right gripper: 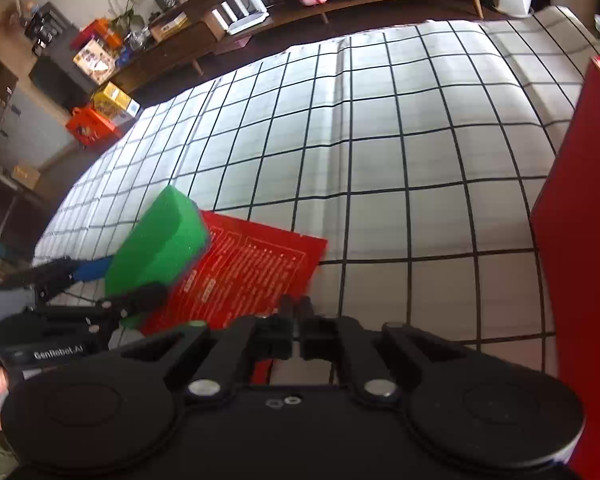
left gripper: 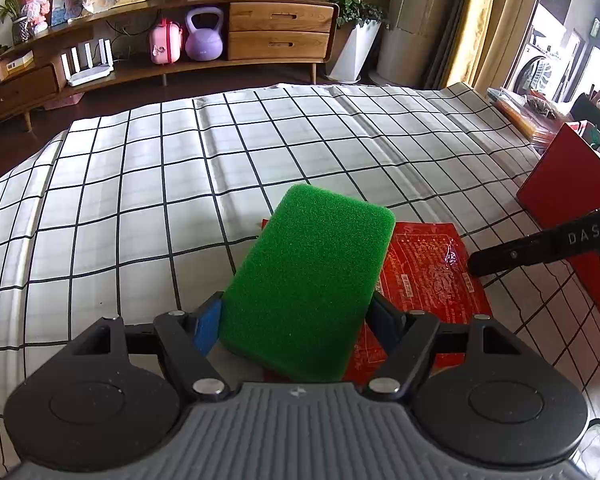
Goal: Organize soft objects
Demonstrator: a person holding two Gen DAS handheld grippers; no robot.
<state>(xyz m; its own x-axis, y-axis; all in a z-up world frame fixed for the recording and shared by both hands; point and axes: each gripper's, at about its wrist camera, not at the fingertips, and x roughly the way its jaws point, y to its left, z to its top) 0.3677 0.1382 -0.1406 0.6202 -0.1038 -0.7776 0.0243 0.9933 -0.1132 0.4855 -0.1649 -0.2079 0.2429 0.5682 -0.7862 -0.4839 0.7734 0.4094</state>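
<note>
My left gripper (left gripper: pixel 300 316) is shut on a green sponge (left gripper: pixel 312 292) and holds it above a flat red packet (left gripper: pixel 428 276) that lies on the checked cloth. In the right wrist view the sponge (right gripper: pixel 160 244) is at the left, held by the left gripper (right gripper: pixel 112 280), over the red packet (right gripper: pixel 252 272). My right gripper (right gripper: pixel 298 308) is shut and empty, its tips by the packet's near right edge. It reaches in from the right in the left wrist view (left gripper: pixel 476 264).
A white cloth with a black grid (left gripper: pixel 220 184) covers the table. A red box (left gripper: pixel 572 184) stands at the right edge, also in the right wrist view (right gripper: pixel 580 220). A wooden sideboard (left gripper: pixel 260 36) with a purple kettlebell stands behind.
</note>
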